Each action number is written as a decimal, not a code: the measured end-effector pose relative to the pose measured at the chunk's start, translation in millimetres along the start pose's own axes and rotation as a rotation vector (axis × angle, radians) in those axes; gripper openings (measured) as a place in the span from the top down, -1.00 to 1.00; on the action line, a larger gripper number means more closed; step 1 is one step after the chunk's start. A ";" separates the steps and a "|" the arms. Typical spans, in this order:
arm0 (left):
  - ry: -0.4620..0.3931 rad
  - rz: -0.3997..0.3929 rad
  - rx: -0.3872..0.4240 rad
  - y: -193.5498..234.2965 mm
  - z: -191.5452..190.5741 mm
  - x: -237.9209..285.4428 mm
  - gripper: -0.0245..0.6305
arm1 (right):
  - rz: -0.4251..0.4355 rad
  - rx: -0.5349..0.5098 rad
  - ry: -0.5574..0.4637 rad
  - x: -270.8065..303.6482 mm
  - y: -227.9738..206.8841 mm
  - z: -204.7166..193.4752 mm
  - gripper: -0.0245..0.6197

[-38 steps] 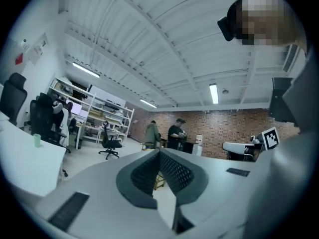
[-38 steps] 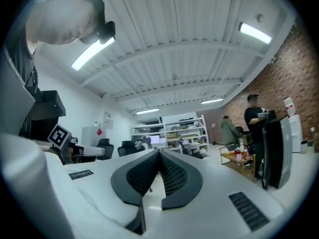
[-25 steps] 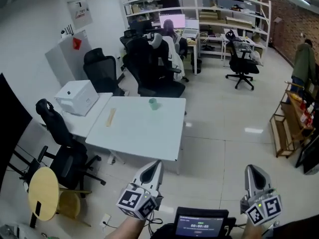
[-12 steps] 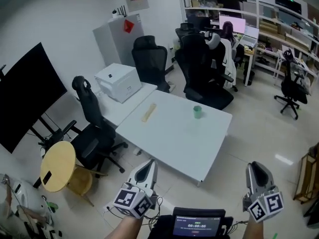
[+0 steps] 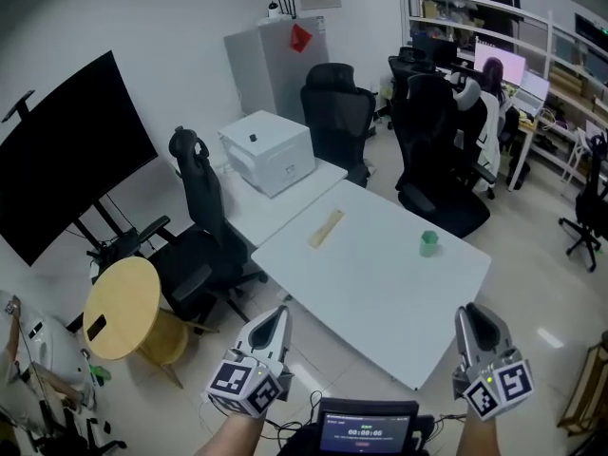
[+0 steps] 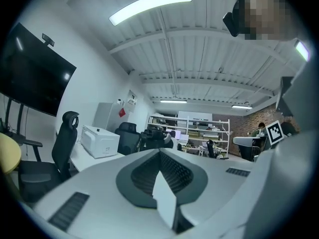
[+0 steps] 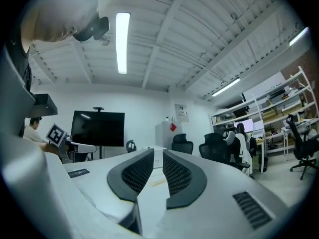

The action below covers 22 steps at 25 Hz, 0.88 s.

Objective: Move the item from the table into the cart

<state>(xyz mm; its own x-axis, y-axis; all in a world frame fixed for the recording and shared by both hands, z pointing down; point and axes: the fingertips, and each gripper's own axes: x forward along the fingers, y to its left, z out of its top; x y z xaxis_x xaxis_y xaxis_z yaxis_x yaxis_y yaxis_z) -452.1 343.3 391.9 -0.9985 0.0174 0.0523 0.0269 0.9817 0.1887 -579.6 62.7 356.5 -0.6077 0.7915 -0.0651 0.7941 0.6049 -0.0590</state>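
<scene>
Open-plan office with pale shiny floor, white walls and strip lights on a ribbed ceiling. Biggest thing on the left is a black screen on a stand, then the white bench in the middle with a lower white table butted against its far left side. Black office chairs sit around both, and a white box sits on the lower table. A round wooden table is down at the left. On the bench, a wooden strip lies flat near the far left edge, and the green cup stands upright near the far right side, well apart from both grippers. The left gripper has its jaws pressed together, and the right gripper has a slim gap with nothing in it.
</scene>
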 end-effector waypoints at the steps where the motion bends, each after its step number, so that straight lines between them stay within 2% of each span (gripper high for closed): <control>1: 0.006 0.005 -0.001 16.0 0.7 11.0 0.91 | 0.012 -0.005 0.003 23.4 2.4 -3.9 0.75; 6: 0.022 0.018 -0.008 64.1 8.1 70.9 0.91 | 0.097 0.003 0.030 122.8 1.7 -19.5 0.75; 8: 0.021 0.076 -0.006 86.3 10.2 101.1 0.91 | 0.115 0.022 0.034 160.3 -8.2 -27.9 0.74; 9: 0.017 0.112 -0.011 98.3 12.5 114.7 0.91 | 0.129 0.034 0.045 181.1 -12.2 -32.8 0.48; 10: 0.010 0.133 -0.015 107.4 15.3 127.1 0.91 | 0.144 0.041 0.057 201.0 -16.1 -37.0 0.34; 11: 0.003 0.138 -0.011 113.7 17.6 138.7 0.91 | 0.152 0.047 0.066 219.0 -20.4 -40.9 0.34; 15: 0.023 0.128 -0.001 155.3 28.0 180.2 0.91 | 0.163 0.119 0.080 288.7 -25.4 -54.4 0.34; 18: 0.015 0.131 0.028 196.2 44.2 212.3 0.91 | 0.180 0.113 0.103 347.2 -24.7 -60.8 0.34; 22: 0.021 0.087 0.047 266.1 52.4 257.6 0.91 | 0.145 0.129 0.156 429.8 -15.5 -84.7 0.34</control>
<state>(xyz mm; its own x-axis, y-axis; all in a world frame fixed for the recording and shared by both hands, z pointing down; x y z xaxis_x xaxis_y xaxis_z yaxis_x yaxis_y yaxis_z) -704.7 618.9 404.1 -0.9913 0.0990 0.0870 0.1103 0.9845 0.1363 -852.6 400.9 413.9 -0.4708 0.8793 0.0717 0.8595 0.4754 -0.1879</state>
